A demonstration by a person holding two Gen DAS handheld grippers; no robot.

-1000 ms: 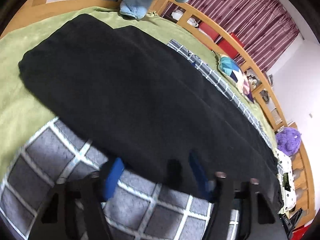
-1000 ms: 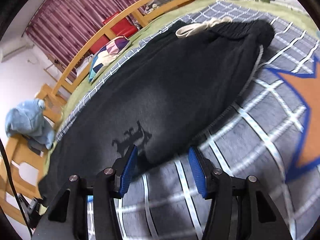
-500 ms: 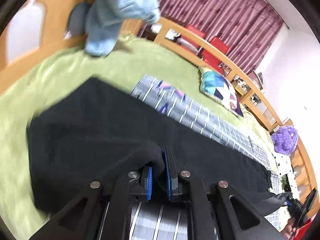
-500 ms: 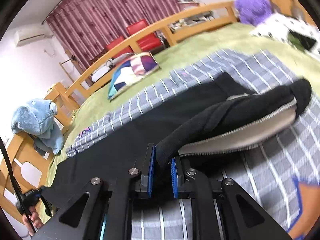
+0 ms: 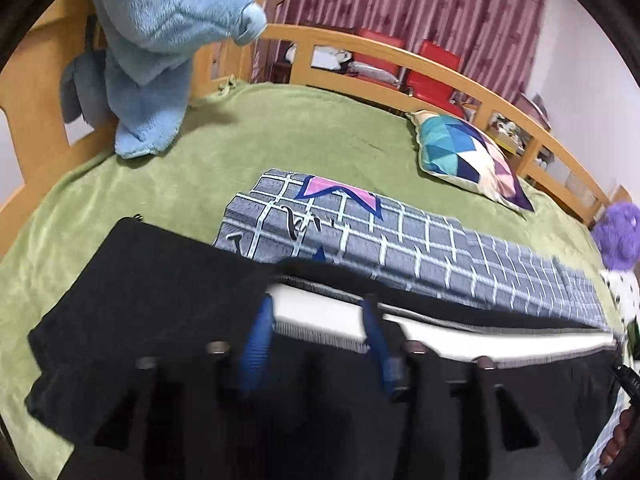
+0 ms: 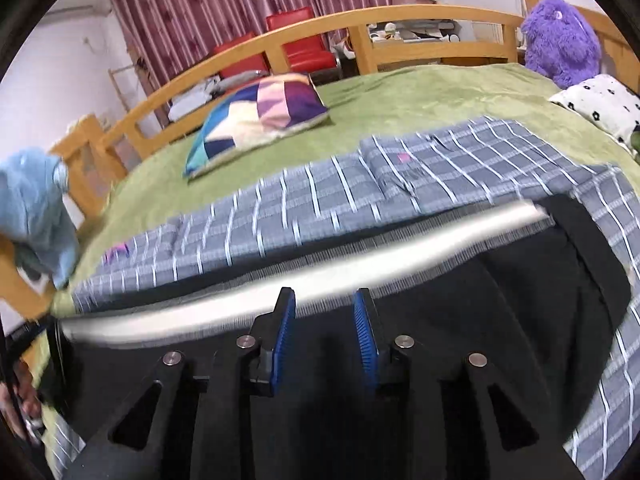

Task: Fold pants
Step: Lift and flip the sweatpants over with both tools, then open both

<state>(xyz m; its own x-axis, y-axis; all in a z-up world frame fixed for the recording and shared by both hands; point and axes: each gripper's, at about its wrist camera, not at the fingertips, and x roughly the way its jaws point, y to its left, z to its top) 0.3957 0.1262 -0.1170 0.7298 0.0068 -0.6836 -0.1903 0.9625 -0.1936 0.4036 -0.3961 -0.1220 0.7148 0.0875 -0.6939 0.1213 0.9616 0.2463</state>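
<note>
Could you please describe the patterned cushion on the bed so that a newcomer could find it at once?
On the green bedspread, look toward the curved wooden rail. The cushion lies just before it, beyond the grey checked blanket. It alone has a patchwork of teal, navy, cream and purple triangles.

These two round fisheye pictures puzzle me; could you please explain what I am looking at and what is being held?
Each picture comes from a camera on a hand-held two-finger gripper, looking along its blue-padded fingers. The left gripper and right gripper hover over black pants with a white side stripe, folded lengthwise on a grey checked blanket on a green bedspread. Both sets of jaws are opening and hold nothing. Nearby lie a multicoloured geometric cushion, a blue plush toy and a purple plush toy.
</note>
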